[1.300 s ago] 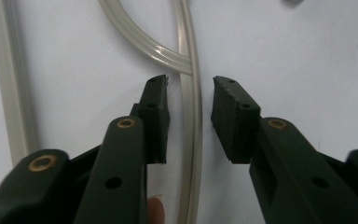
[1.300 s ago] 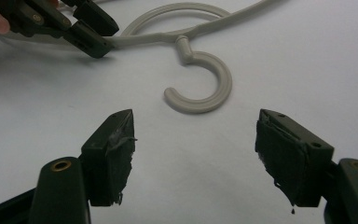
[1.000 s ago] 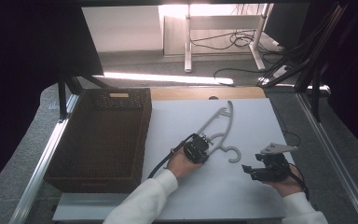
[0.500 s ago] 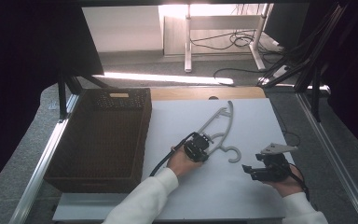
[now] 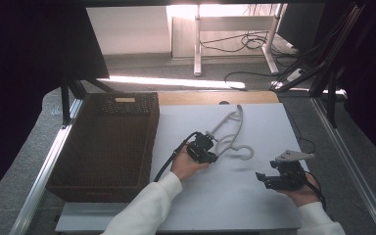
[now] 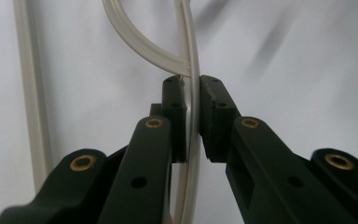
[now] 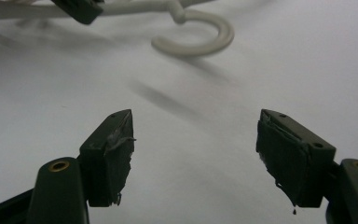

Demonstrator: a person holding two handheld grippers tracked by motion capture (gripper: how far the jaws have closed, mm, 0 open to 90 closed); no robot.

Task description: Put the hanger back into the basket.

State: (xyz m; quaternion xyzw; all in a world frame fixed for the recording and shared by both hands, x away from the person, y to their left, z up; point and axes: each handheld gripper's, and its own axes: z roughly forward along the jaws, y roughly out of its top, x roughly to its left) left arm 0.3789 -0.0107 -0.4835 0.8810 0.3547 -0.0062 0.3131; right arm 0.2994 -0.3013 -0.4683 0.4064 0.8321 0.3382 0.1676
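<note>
The left gripper (image 5: 210, 152), clamped on a thin bar of the off-white plastic clothes hanger (image 5: 228, 132), has begun lifting it off the white bench (image 5: 235, 196) beside the dark wicker basket (image 5: 78, 147). The pick-up looks secured, probably basket-bound, while the right gripper (image 7: 193, 154) waits spread and empty.

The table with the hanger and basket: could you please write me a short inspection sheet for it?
Surface: white table, bare around the work.
Job's things: white hanger, gripped by a thin bar; hook casts a shadow below it.
Clutter: nothing seen.
Grippers: left gripper shut on the hanger; right gripper open, holding nothing.
Cables: left gripper's cable trails toward the sleeve; floor cables.
Surroundings: dark wicker basket at left.
</note>
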